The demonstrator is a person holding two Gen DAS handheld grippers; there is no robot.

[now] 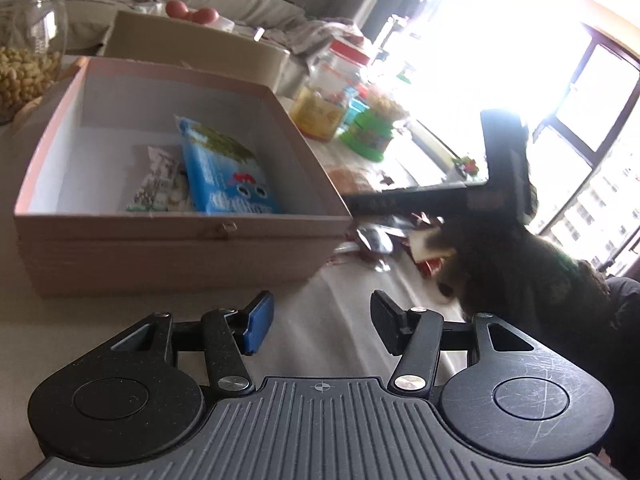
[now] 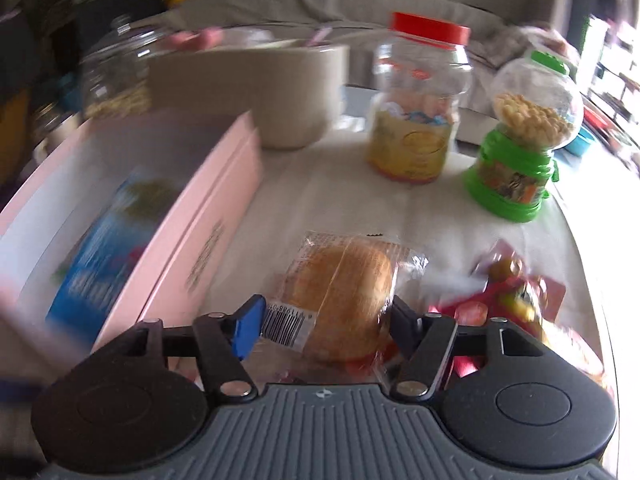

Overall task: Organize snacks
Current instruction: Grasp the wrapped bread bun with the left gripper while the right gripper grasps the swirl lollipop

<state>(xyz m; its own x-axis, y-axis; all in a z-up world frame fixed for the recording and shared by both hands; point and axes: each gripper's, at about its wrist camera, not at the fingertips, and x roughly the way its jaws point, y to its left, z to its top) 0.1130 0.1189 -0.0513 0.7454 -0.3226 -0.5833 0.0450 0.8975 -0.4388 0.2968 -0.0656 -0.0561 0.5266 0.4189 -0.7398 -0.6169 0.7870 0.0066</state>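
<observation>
An open pink box (image 1: 180, 240) holds a blue snack packet (image 1: 228, 172) and a white-green packet (image 1: 160, 184). My left gripper (image 1: 322, 320) hovers open and empty over the white cloth just in front of the box. In the right wrist view a wrapped bread bun (image 2: 344, 292) lies on the cloth beside the pink box (image 2: 192, 240). My right gripper (image 2: 324, 328) is closed around this packet, one pad against each side. Red snack packets (image 2: 512, 292) lie to its right. The view is blurred.
Behind stand a red-lidded clear jar (image 2: 416, 120), a green snack dispenser (image 2: 516, 160), a beige round container (image 2: 256, 92) and a glass jar of nuts (image 1: 28, 60). A dark sleeve (image 1: 520, 272) reaches over red packets (image 1: 380, 240) right of the box.
</observation>
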